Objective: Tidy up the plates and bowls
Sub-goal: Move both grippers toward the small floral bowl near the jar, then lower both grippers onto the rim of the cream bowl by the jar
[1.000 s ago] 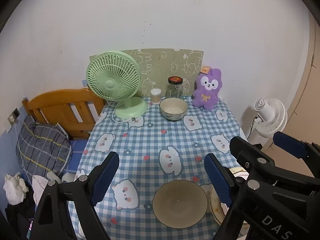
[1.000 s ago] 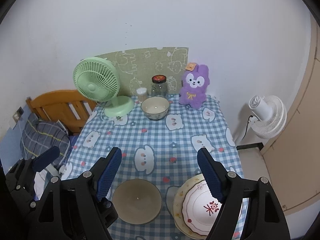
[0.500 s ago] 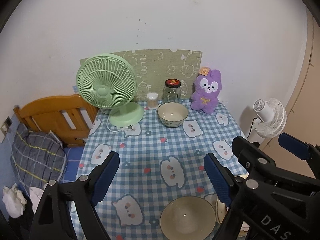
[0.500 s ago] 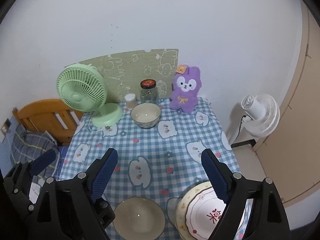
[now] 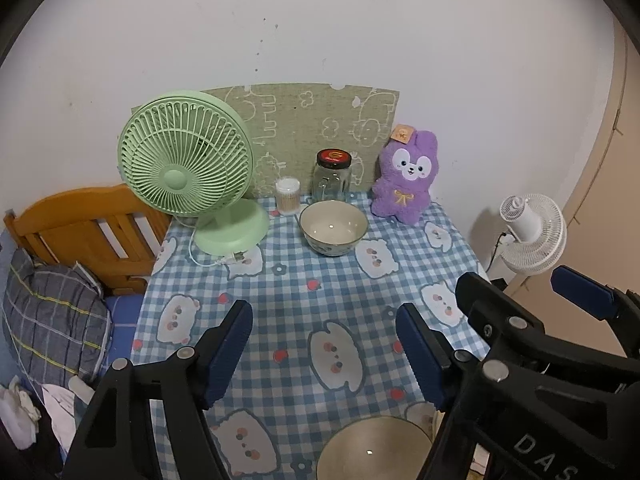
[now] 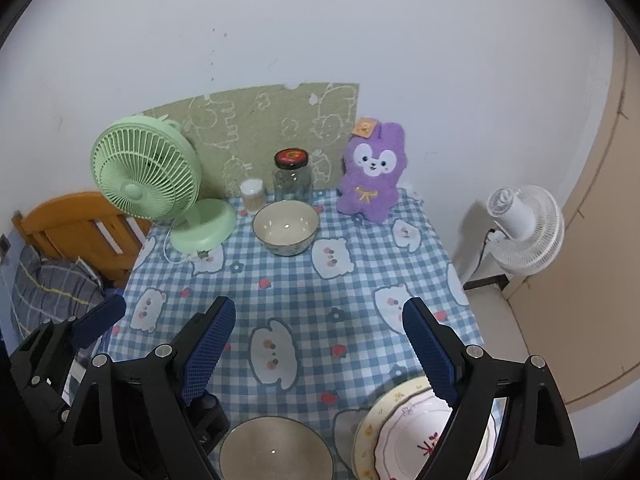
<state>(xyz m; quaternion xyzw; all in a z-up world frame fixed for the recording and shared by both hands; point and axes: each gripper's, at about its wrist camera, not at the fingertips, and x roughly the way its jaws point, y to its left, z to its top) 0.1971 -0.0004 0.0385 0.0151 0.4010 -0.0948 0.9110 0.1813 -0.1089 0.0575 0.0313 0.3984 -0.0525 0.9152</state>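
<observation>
- Two hand-held grippers hang over a table (image 6: 360,280) covered in a blue checked cloth, both tilted downward.
- Far left, at nine o'clock, a wooden bed frame (image 5: 80,224) stands beside the table.
- At ten o'clock on the table stands a green desk fan (image 5: 186,160).
- The left gripper (image 5: 324,354) has nothing between its blue pads; its jaws have just been closing a little yet stand wide apart.
- At twelve o'clock, a patterned bowl (image 6: 286,226) sits upright near the far edge, just before a glass jar (image 6: 292,178).
- At six o'clock, a tan bowl (image 6: 276,450) rests at the near edge.
- The right gripper (image 6: 320,344) gapes wide, jaws just opened further, holding nothing.
- At five o'clock, stacked plates (image 6: 404,432) lie beside the tan bowl, partly under the right finger.
- At one o'clock sits a purple plush rabbit (image 6: 372,176).
</observation>
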